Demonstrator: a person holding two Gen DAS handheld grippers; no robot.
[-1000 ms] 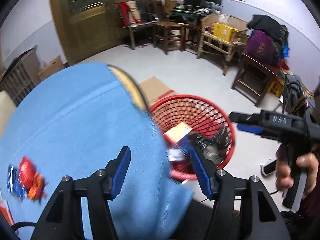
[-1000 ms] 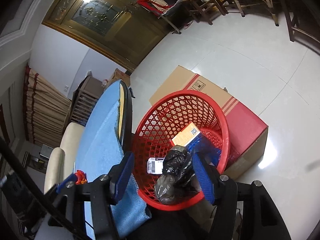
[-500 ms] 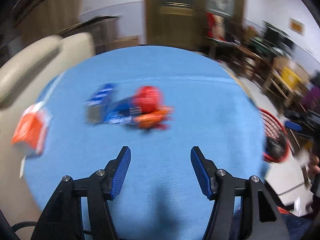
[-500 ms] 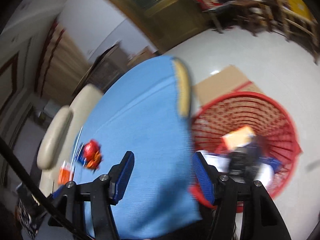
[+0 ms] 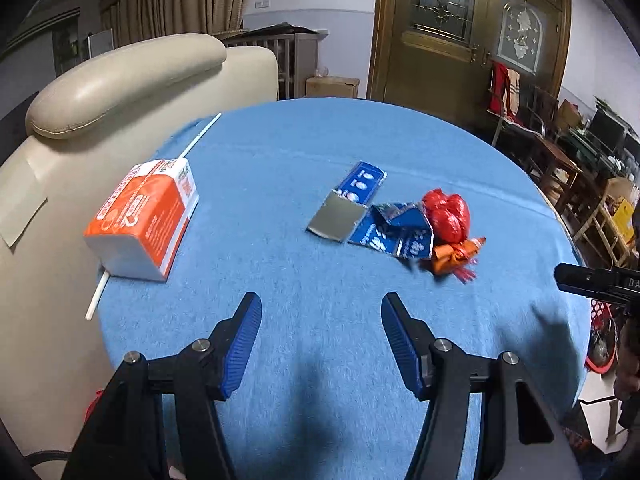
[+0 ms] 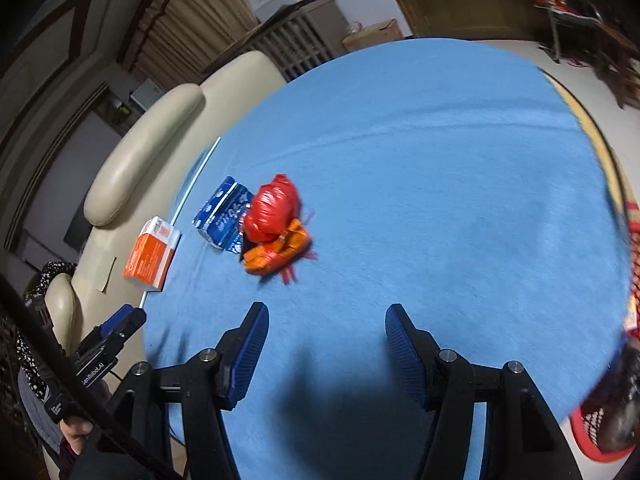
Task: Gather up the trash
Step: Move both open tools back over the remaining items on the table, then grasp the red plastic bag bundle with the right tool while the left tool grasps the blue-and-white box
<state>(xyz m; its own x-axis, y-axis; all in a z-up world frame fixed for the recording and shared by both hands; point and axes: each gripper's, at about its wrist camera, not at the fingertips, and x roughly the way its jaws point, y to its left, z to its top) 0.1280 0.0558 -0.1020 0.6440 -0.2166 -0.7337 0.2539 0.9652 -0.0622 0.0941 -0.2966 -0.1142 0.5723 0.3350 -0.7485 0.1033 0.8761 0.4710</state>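
Note:
On the round blue table point(image 5: 320, 152) lie an orange-and-white carton point(image 5: 146, 218), a torn blue-and-silver wrapper point(image 5: 362, 210), a crumpled red bag point(image 5: 447, 216) and an orange wrapper point(image 5: 456, 258). The right wrist view shows the same red bag point(image 6: 273, 210), orange wrapper point(image 6: 276, 254), blue wrapper point(image 6: 222, 214) and carton point(image 6: 151, 256). My left gripper point(image 5: 321, 342) is open and empty above the near table edge. My right gripper point(image 6: 326, 350) is open and empty, short of the pile. The red mesh basket point(image 6: 590, 432) sits at the right table edge.
A white straw point(image 5: 156, 216) runs under the carton. A cream sofa point(image 5: 100, 92) borders the table's left side. The basket also shows in the left wrist view point(image 5: 600, 340), low at the right. A wooden door point(image 5: 468, 32) and chairs stand behind.
Both grippers have swung left from the red basket to face the table top. The trash pile and carton came into view. Both stay open and empty.

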